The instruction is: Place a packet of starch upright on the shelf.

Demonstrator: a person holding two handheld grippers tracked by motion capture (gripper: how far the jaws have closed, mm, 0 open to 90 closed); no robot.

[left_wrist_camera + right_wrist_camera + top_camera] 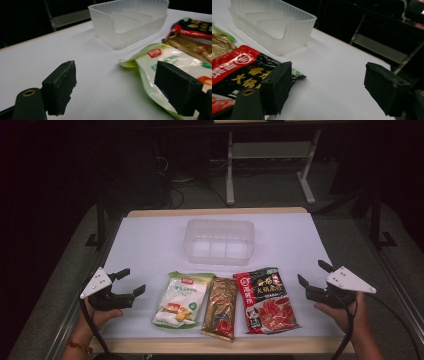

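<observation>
From the high view, the left gripper [131, 281] sits in a hand at the near left of the white table [150, 245], its jaws spread wide with nothing between them, pointing toward the green-and-white packet [182, 299] just beside it. The right gripper [311, 274] is held at the near right, jaws equally wide and empty, with the red-and-black packet [265, 300] just off its tips. Between those two packets lies a gold packet [221, 308], touching both. Beyond all three, midway between the grippers and farther from the hands, stands a clear plastic bin [219, 241] whose divided compartments hold nothing. In the left gripper view, the left gripper [120, 86] is parted over bare table, one jaw hanging above the edge of the green-and-white packet [172, 58] without pressing it; the bin [130, 22] stands ahead, its dividers visible. In the right gripper view, the right gripper [328, 87] gapes above the table, one jaw over the corner of the red-and-black packet [234, 67], and the bin [272, 22] lies ahead to that same side.
</observation>
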